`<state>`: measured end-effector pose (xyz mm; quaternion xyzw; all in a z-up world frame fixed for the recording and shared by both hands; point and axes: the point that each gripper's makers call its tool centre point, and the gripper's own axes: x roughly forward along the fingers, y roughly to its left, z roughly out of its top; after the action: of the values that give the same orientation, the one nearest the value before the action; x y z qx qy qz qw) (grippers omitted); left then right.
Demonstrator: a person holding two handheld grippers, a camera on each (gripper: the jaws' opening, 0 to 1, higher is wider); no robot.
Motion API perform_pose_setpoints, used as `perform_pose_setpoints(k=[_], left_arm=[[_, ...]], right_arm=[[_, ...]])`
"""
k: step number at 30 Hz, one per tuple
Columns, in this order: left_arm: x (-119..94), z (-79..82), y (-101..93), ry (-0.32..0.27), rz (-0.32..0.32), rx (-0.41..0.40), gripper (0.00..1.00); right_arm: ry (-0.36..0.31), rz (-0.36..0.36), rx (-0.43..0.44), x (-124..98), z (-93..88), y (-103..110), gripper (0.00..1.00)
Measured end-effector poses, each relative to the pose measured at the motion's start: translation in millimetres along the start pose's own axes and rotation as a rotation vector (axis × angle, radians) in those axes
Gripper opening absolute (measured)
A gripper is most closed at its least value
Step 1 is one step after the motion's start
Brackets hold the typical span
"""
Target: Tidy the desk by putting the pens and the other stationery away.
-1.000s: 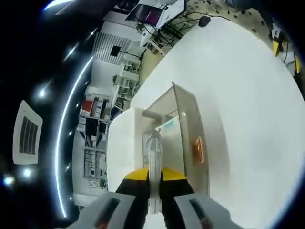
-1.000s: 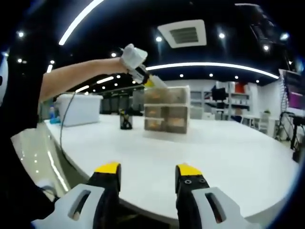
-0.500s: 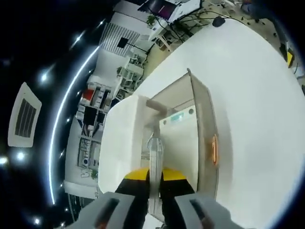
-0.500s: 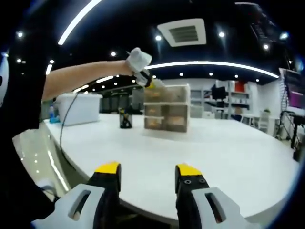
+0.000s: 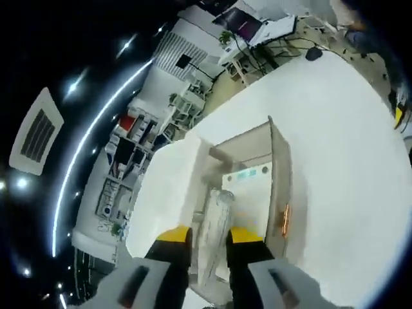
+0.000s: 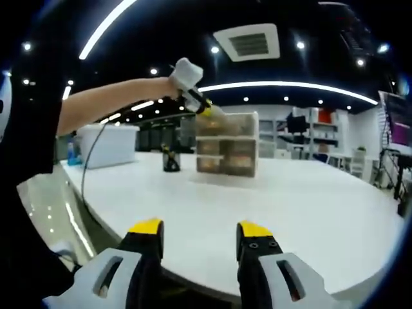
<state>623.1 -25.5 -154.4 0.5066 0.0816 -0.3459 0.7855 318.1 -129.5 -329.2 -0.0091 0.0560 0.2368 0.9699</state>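
A clear plastic drawer organizer [image 6: 226, 154] stands on the white table [image 6: 290, 212]. From above, its top drawer [image 5: 257, 187] is pulled out. My left gripper [image 5: 209, 235] hangs over that drawer. Its yellow-tipped jaws stand apart, and a clear, silvery pen [image 5: 215, 215] lies loose between them, pointing down into the drawer. In the right gripper view the left gripper [image 6: 207, 109] is held by a person's outstretched arm at the organizer's top left corner. My right gripper [image 6: 200, 228] is open with nothing in it, low at the table's near edge.
A small black pen holder [image 6: 170, 161] stands left of the organizer, and a white lidded bin [image 6: 106, 147] sits further left. Shelves and screens [image 5: 248, 26] line the room behind. The table's edge [image 6: 84, 212] curves past on the left.
The left gripper's jaws have spread apart, and the pen now sits loose between them. The left gripper view has shifted over the open drawer. The right gripper has not moved.
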Motion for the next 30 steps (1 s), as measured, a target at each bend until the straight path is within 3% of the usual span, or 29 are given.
perform_pose_setpoints(k=[9,13,18,22,24,30], left_arm=[[-24,25.6,-7.7,-0.185,-0.027,-0.203,0.3],[-40,34.1,-14.8,-0.284,-0.064,-0.334,0.38],[-63,45.9,-28.8,-0.412,-0.124,-0.439,0.45],[-76,45.9,-43.0,-0.461,-0.143,-0.485,0.5],[-82,44.3,-49.2,-0.491,-0.112,-0.469,0.53],[-105,29.8,-96.6,-0.51,-0.137,-0.459,0.54]], right_arm=[[0.001,0.009,-0.006,0,0.1,5,0.42],[-0.003,0.004,-0.008,-1,2.4,3,0.42],[0.0,0.001,-0.012,0,3.4,3,0.43],[-0.006,0.006,-0.019,0,7.8,8,0.43],[-0.008,0.01,-0.027,1,9.5,12,0.43],[-0.003,0.016,-0.041,2,9.8,17,0.44]])
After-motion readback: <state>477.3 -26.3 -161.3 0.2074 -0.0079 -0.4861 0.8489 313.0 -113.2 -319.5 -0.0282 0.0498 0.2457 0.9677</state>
